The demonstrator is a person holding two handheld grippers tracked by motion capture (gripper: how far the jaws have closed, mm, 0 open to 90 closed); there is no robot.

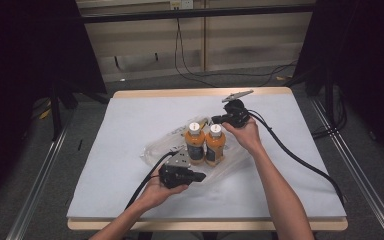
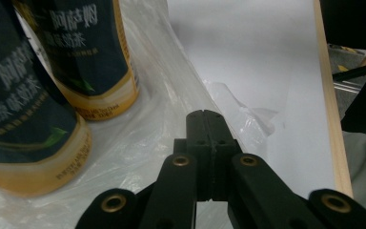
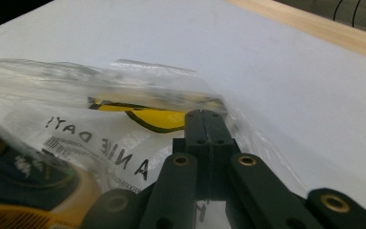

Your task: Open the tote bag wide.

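Note:
Two orange drink bottles with white caps, one (image 1: 195, 142) beside the other (image 1: 215, 146), stand upright on a clear plastic bag (image 1: 157, 147) in the middle of the white-covered table. My left gripper (image 1: 201, 176) lies at the bag's near edge. Its jaws are closed on the film in the left gripper view (image 2: 205, 114), with the dark-labelled bottles (image 2: 93, 52) close at the left. At the bag's far edge, behind the bottles, is my right gripper (image 1: 214, 119). In the right gripper view (image 3: 205, 113) it is shut on the printed bag (image 3: 100, 138), whose top layer is raised.
The white cloth (image 1: 130, 115) covers the wooden table, whose edge (image 1: 200, 92) shows at the back. Black cables (image 1: 300, 160) trail from each gripper across the cloth. Dark curtains and stands flank the table, and metal rails (image 1: 40, 175) run along the floor.

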